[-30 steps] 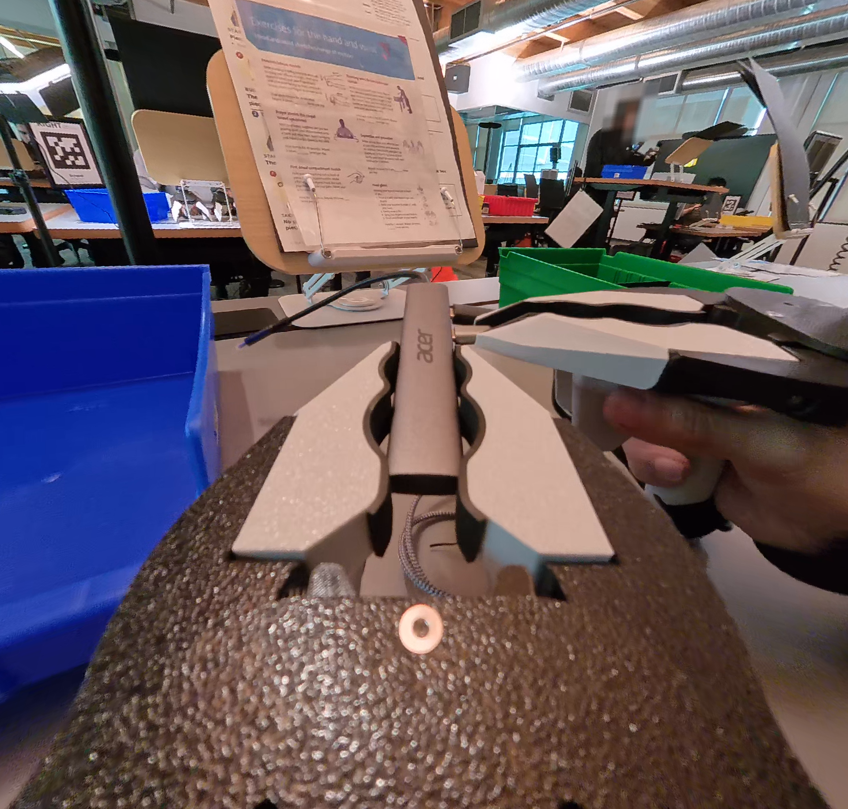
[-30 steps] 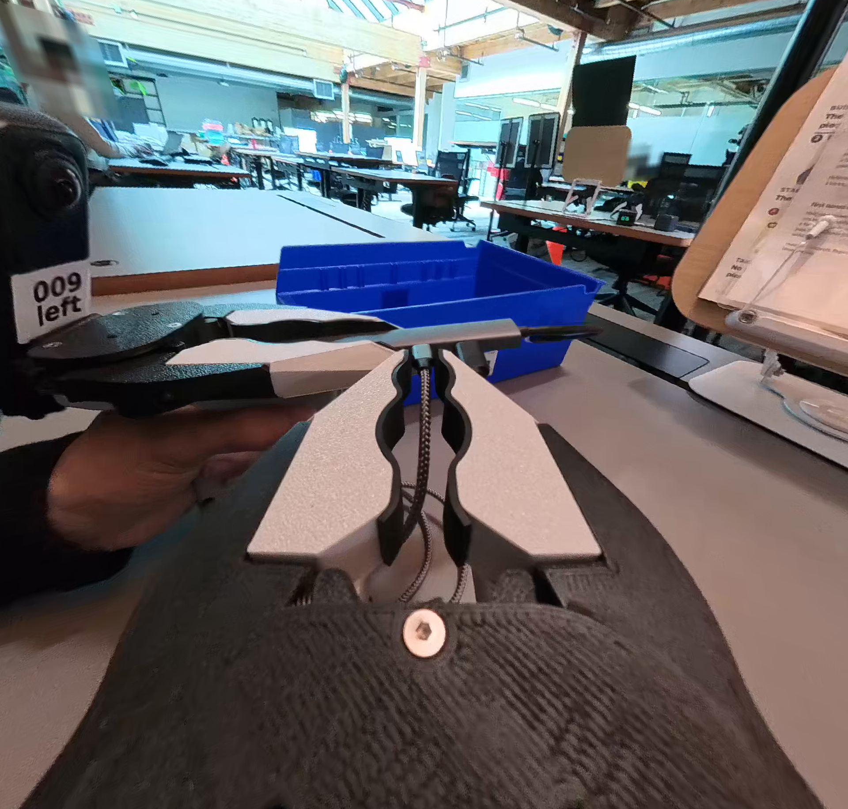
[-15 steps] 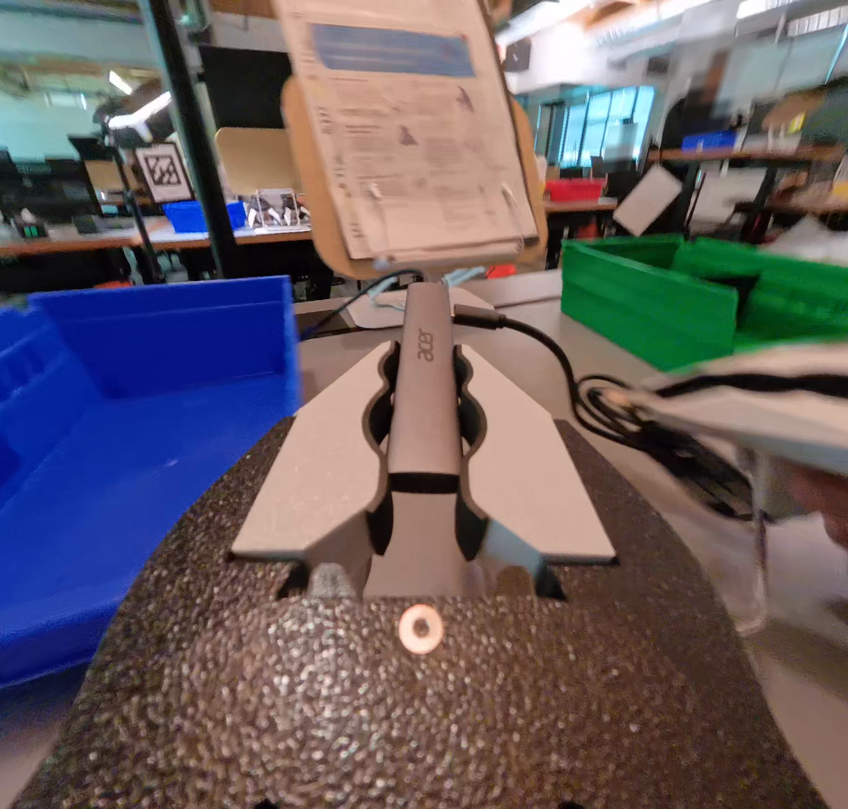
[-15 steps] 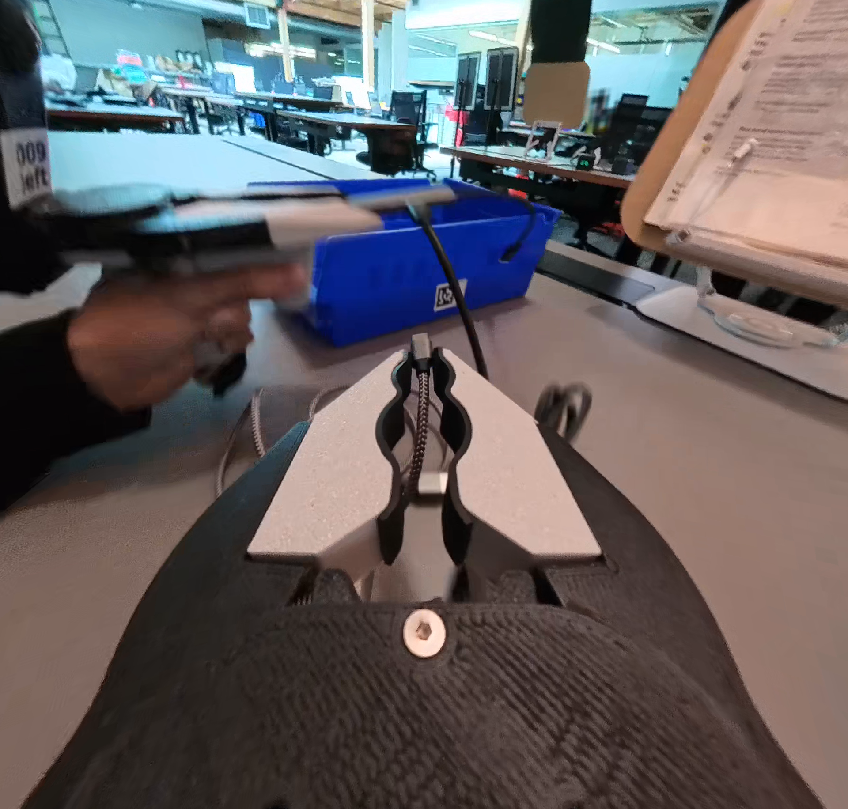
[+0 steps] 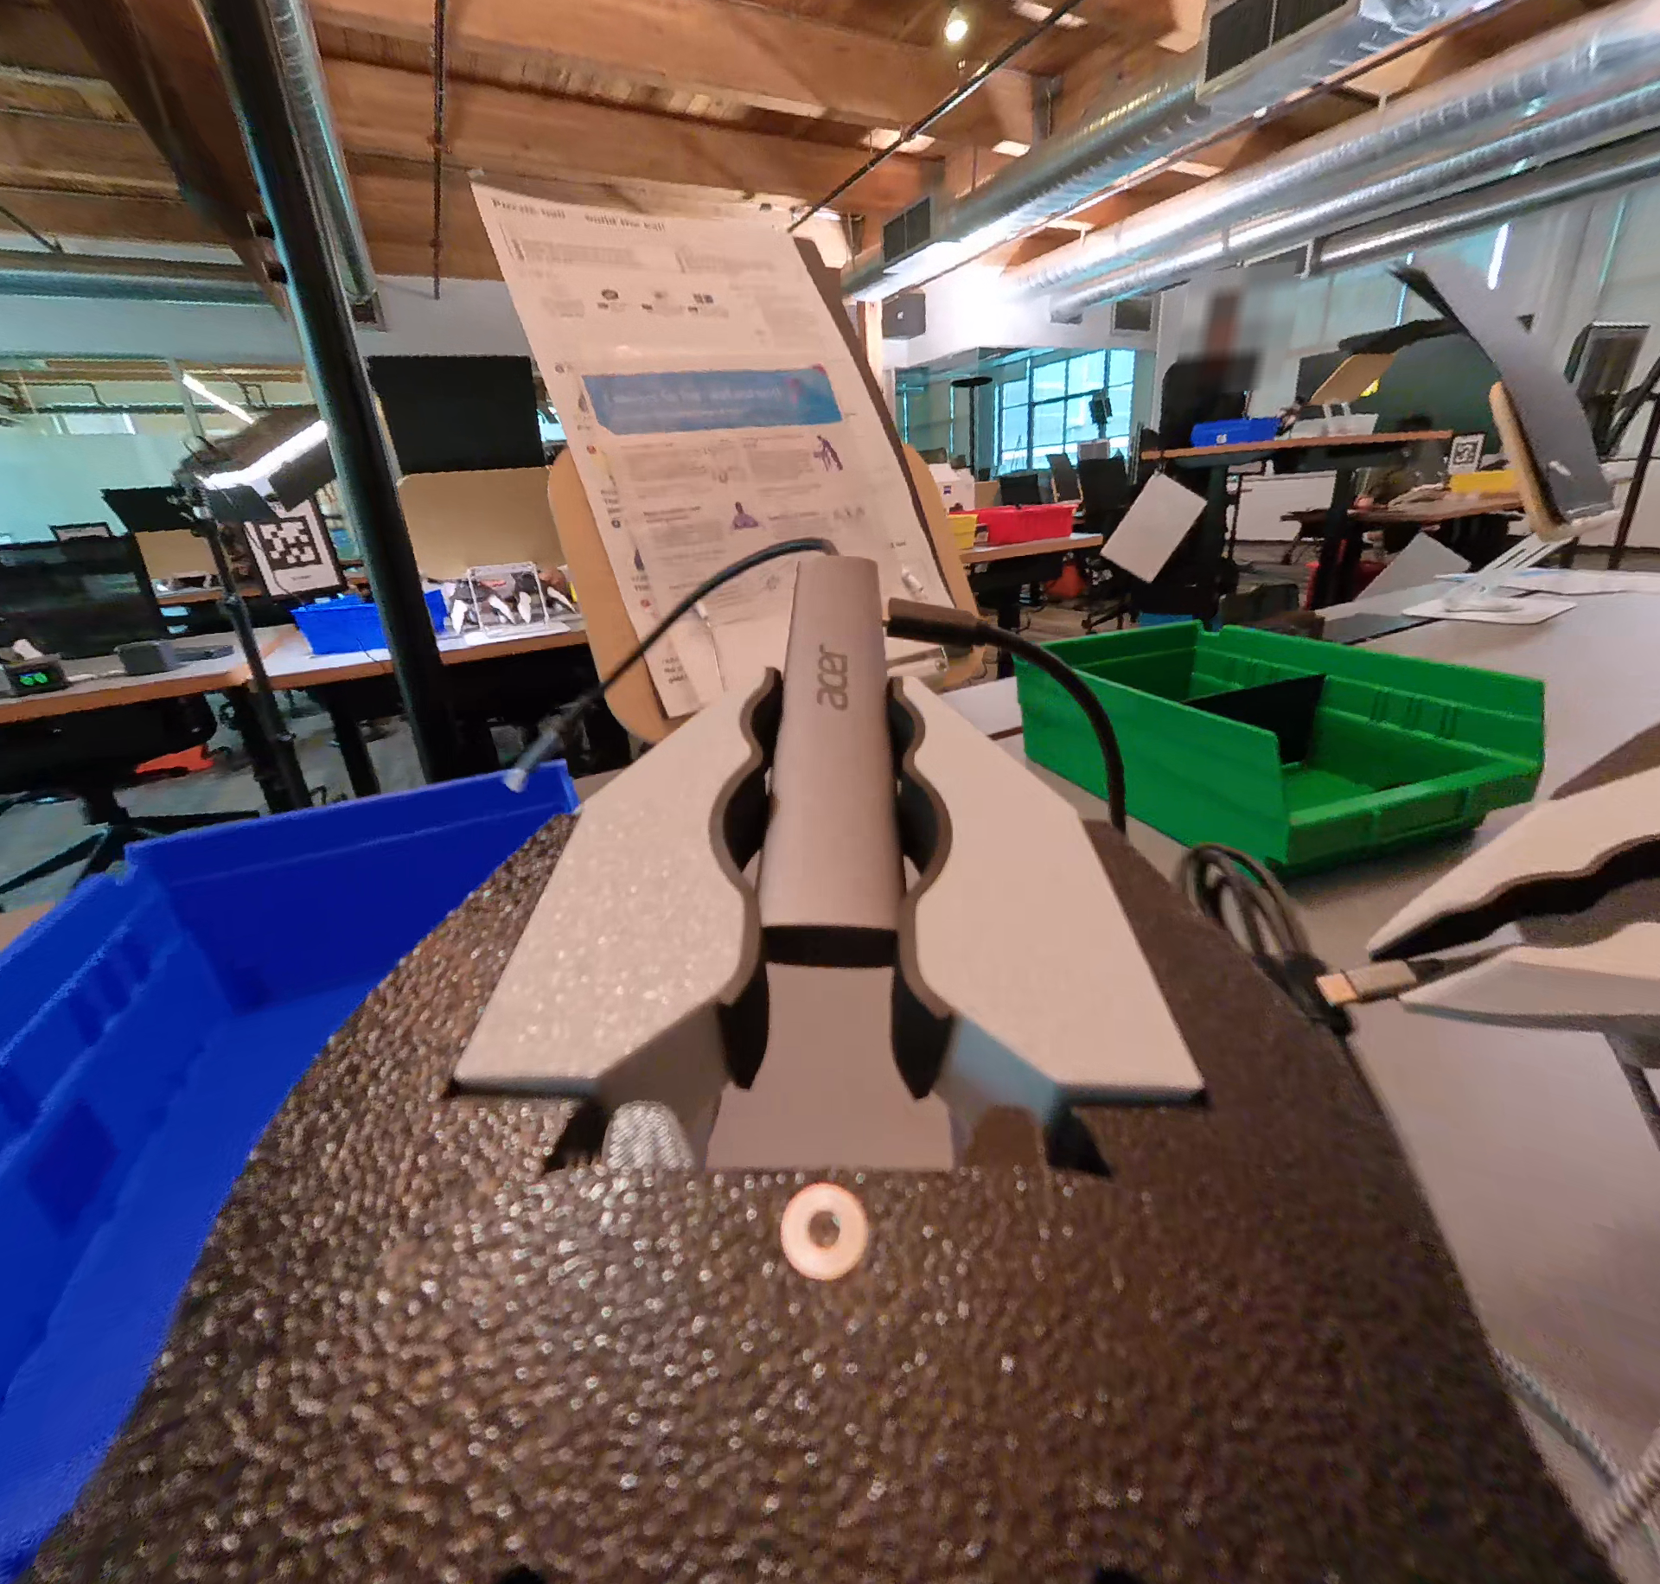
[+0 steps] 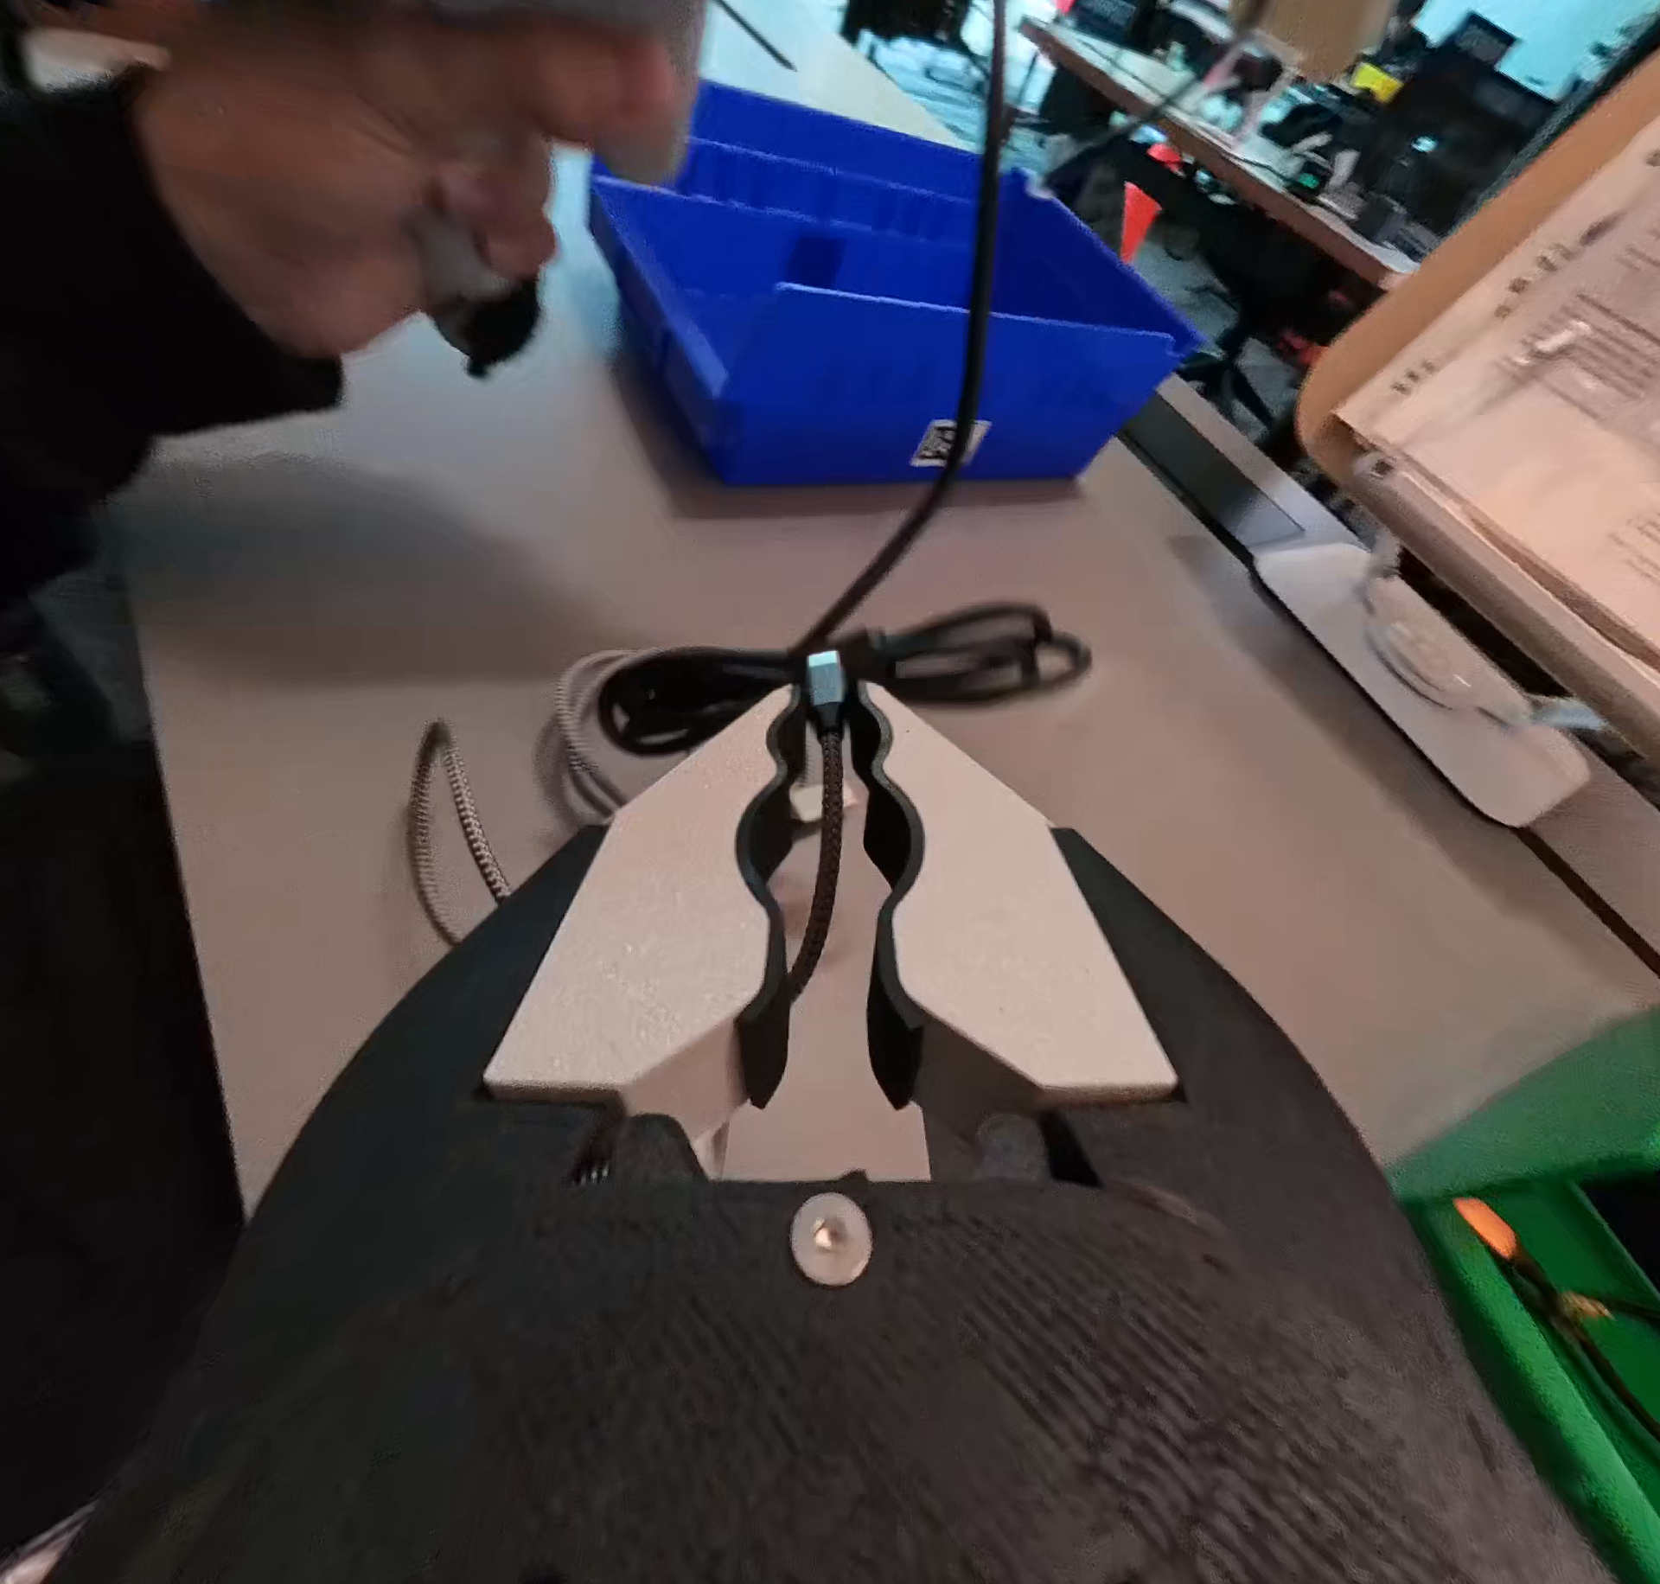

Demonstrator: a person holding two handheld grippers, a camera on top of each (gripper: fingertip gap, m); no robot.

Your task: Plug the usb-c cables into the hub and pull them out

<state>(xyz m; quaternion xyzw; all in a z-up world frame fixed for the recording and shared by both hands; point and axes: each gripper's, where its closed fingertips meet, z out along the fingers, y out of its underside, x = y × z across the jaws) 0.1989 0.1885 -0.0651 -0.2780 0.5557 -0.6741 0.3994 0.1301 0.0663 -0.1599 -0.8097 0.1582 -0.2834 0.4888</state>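
Observation:
My left gripper (image 5: 831,705) is shut on the grey hub (image 5: 831,786) and holds it up in the air, tilted upward. A black usb-c cable (image 5: 1078,705) is plugged into the hub's right side and hangs down to a coil (image 6: 719,696) on the table. The hub's own thin lead (image 5: 647,651) arcs off to the left. My right gripper (image 6: 824,705) is shut on the metal plug (image 6: 822,678) of a braided cable (image 6: 826,822). The plug is free of the hub. In the left wrist view the right gripper (image 5: 1388,977) is low at the right edge.
A blue bin (image 5: 180,957) stands at the left and a green bin (image 5: 1302,750) at the right. A document stand (image 5: 719,481) with printed sheets rises behind the hub. The left hand (image 6: 359,148) shows blurred high in the right wrist view. The tips of one gripper are about 15 centimeters away from the tips of the other.
The braided plug came out of the hub. My right gripper drew back and down with it. My left gripper lifted the hub, with the black cable still plugged in.

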